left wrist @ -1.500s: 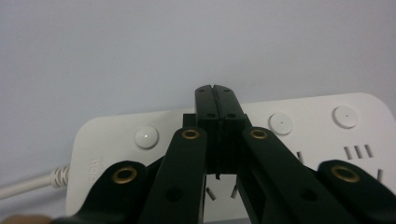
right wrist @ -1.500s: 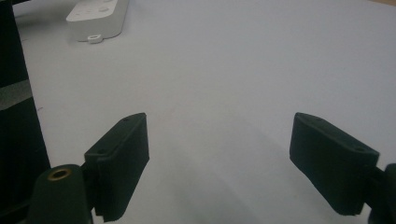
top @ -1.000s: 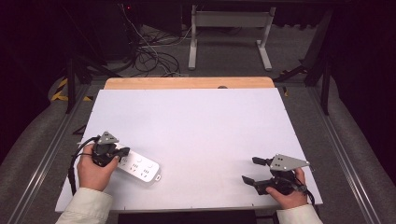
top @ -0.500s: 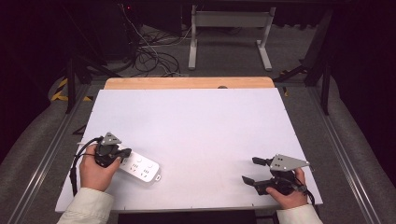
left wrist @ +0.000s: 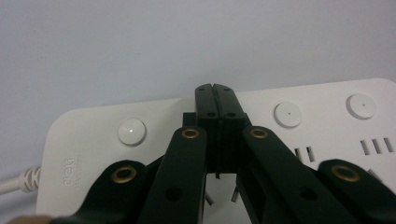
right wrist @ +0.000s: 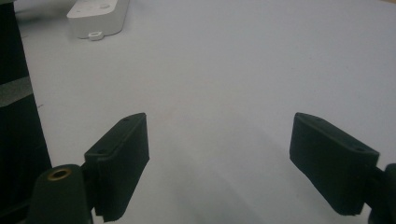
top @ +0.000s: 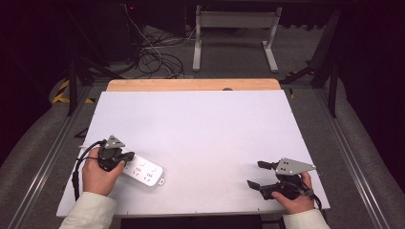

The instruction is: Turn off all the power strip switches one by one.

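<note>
L gripper [top: 125, 158] jaws pressed together, nothing between, tips down on white pwr strip [top: 143, 171] at table's [top: 200, 124] near-left, prob poking a switch btn; R gripper [top: 259, 174] wide open, idle near-right, well apart.

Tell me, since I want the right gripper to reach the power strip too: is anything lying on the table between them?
Nothing visible: bare white table lies between the open right gripper and the power strip.

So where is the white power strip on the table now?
In the high view the white power strip lies at the near left of the table, under the shut left gripper and far from the open right gripper.
</note>
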